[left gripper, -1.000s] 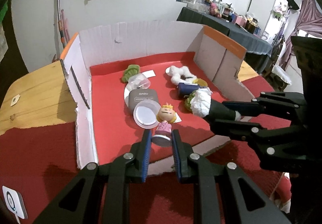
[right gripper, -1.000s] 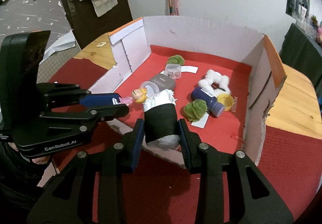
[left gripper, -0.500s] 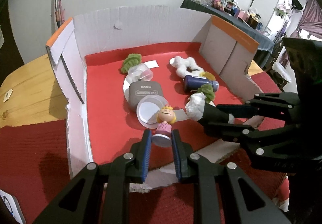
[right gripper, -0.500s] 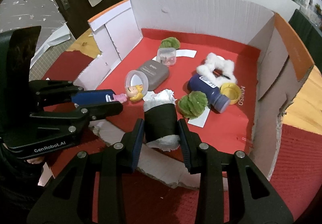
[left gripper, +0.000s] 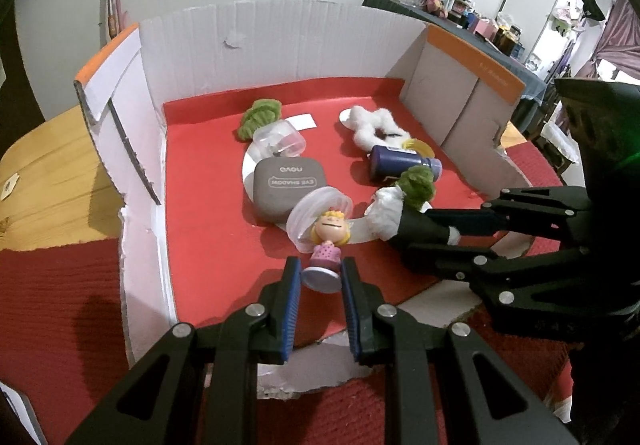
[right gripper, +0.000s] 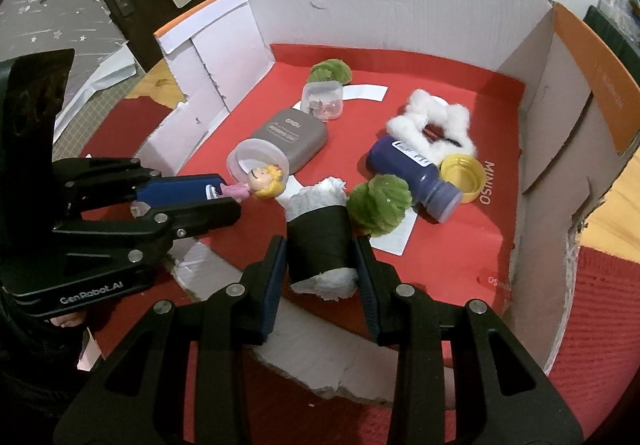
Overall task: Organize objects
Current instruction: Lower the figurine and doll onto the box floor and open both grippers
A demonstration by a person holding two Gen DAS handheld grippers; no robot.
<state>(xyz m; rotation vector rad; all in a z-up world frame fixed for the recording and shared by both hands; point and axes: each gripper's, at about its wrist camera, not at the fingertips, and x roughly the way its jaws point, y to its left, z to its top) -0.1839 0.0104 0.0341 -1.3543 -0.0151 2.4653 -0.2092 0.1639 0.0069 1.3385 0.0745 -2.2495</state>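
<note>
A shallow white cardboard box lined in red (left gripper: 208, 237) sits on a table. Just above its torn front edge, the left gripper (left gripper: 318, 285) has its fingers pinched on the round base of a small blonde doll in a pink dress (left gripper: 326, 241), tilted toward the box. Beside it the right gripper (right gripper: 320, 265) clamps a black roll stuffed with white paper (right gripper: 318, 241). The doll's slim base may slip, or bump the clear round lid (left gripper: 316, 207) behind it
</note>
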